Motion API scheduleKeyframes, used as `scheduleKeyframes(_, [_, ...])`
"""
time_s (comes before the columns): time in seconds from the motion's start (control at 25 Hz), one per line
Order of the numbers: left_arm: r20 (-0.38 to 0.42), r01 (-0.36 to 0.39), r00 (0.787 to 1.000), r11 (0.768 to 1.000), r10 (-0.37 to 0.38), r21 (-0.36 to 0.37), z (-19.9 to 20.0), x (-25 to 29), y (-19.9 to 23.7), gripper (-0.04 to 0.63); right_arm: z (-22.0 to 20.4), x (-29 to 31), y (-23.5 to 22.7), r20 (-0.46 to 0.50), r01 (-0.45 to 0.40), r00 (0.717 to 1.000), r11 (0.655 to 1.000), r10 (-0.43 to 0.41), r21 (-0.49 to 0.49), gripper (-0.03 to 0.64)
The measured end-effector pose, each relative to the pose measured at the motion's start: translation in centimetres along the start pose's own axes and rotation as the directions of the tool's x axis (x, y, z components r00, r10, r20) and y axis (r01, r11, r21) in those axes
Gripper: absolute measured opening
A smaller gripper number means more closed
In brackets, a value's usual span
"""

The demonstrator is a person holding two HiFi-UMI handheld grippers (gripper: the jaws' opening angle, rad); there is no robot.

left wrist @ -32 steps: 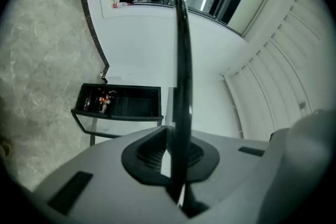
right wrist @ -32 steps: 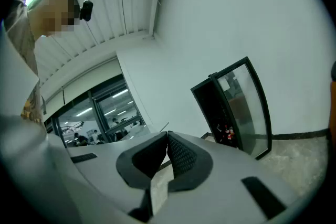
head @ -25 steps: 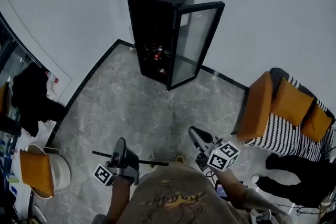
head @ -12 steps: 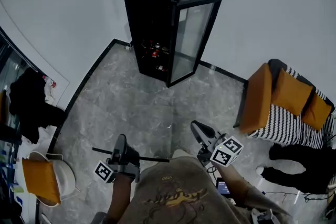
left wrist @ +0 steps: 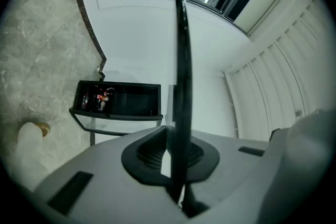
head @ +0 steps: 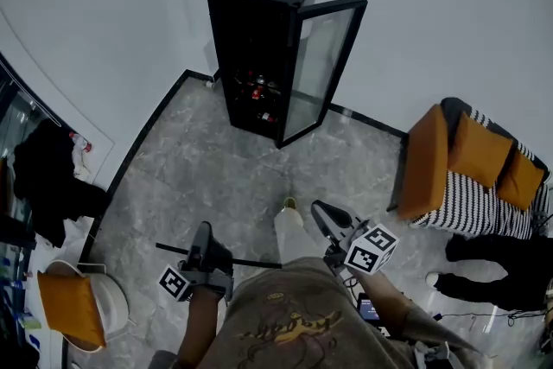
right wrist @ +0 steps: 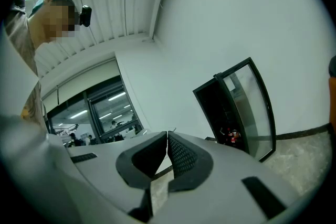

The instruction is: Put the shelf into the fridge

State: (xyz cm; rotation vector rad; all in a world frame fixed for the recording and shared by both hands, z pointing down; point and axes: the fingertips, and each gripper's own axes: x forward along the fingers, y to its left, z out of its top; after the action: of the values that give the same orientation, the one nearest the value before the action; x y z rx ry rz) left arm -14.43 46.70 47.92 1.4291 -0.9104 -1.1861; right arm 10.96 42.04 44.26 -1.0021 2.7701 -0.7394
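The black fridge [head: 257, 39] stands against the white wall, its glass door [head: 324, 65] swung open to the right. Red-topped bottles [head: 257, 91] sit low inside. My left gripper [head: 206, 251] is shut on the shelf [head: 251, 262], a thin black rack seen edge-on, held level in front of my body. In the left gripper view the shelf [left wrist: 181, 60] runs as a dark bar out from the jaws toward the fridge [left wrist: 118, 99]. My right gripper [head: 326, 223] is shut with nothing in it; its closed jaws [right wrist: 167, 150] point at the fridge [right wrist: 231, 107].
An orange and striped armchair [head: 467, 177] stands at the right, with a person's dark legs [head: 488, 272] beside it. A white chair with an orange cushion [head: 69, 302] and dark clothing [head: 52, 173] lie at the left. My own leg and shoe [head: 289, 225] step over the grey marble floor.
My leg has swung forward between the two grippers. The grippers and the shelf keep about the same place in the view; the fridge has barely shifted.
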Motion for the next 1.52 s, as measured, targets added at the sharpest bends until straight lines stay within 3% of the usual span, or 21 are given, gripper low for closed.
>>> scheduleKeyframes(0.96, [-0.035,0.006,0.999,1.0,-0.007,-0.016,3.9,10.1,3.1,0.015,2.6,8.6,-6.4,0.005,0.019,1.0,1.0,-0.019,0.011,0.021])
scheduleKeyframes(1.52, [-0.004,0.008,1.0,1.0,-0.008,-0.016,6.2,19.5,3.6,0.015,7.6,15.2,-12.0,-0.021,-0.011,1.0,1.0,0.012,0.025,0.021])
